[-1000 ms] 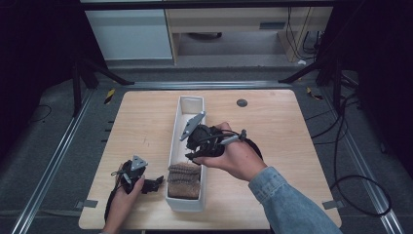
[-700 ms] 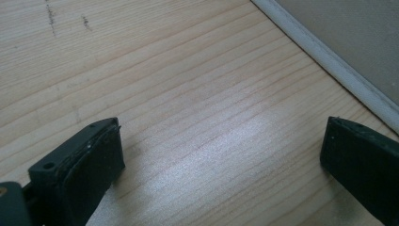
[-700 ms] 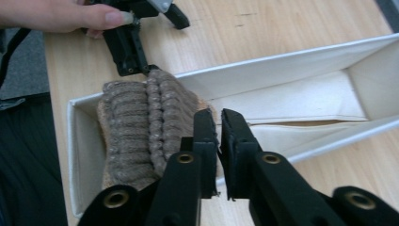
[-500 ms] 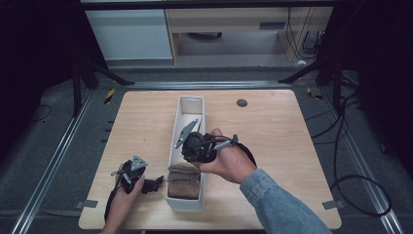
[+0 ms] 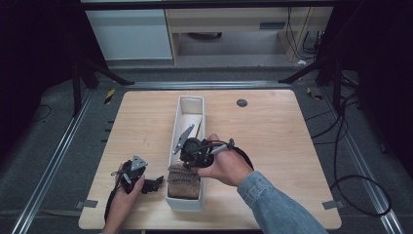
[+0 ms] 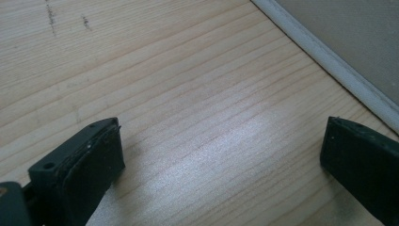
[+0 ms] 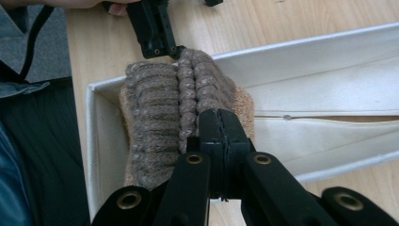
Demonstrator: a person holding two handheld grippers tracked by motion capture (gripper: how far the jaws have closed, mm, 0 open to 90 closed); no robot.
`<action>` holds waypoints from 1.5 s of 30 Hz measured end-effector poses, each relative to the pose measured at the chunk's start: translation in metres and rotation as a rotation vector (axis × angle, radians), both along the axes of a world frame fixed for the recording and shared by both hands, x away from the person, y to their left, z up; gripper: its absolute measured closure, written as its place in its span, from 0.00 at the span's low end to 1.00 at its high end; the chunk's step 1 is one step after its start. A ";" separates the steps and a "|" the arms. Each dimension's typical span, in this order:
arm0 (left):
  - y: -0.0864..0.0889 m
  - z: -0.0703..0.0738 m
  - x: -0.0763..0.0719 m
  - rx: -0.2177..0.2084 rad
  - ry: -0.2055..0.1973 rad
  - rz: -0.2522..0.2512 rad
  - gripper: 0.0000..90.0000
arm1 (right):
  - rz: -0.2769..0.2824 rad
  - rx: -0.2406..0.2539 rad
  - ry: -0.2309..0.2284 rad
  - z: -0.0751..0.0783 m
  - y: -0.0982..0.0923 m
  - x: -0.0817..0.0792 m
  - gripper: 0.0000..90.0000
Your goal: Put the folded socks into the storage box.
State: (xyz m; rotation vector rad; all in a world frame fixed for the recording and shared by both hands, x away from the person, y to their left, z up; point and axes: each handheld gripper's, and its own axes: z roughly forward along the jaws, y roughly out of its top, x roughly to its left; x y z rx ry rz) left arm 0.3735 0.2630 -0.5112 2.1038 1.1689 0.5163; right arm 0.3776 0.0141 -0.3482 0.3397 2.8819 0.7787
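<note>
A brown, ribbed knit sock (image 7: 160,113) flecked with paler tan lies in a white fabric bin (image 5: 187,105) on a pale wooden table (image 5: 282,126) with fine grain lines; both grippers, left gripper (image 5: 141,183) and right gripper (image 7: 219,127), are black, and the sleeve (image 5: 277,204) is blue denim

A wooden table (image 5: 282,146) stands on a grey floor (image 5: 58,161). A small dark round disc (image 5: 242,103) lies on the table near its far edge. Black cables (image 5: 350,161) trail on the floor. Behind stand a white cabinet (image 5: 129,34) and a wooden shelf (image 5: 229,24).
</note>
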 end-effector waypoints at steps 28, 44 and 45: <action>0.000 0.000 0.000 0.001 0.001 -0.002 0.00 | 0.049 -0.035 0.075 -0.024 0.003 -0.015 1.00; 0.000 0.000 0.000 0.001 0.001 -0.002 0.00 | 0.075 -0.060 0.103 -0.040 0.005 -0.021 1.00; 0.000 0.000 0.000 0.001 0.001 -0.002 0.00 | 0.075 -0.058 0.102 -0.040 0.005 -0.021 1.00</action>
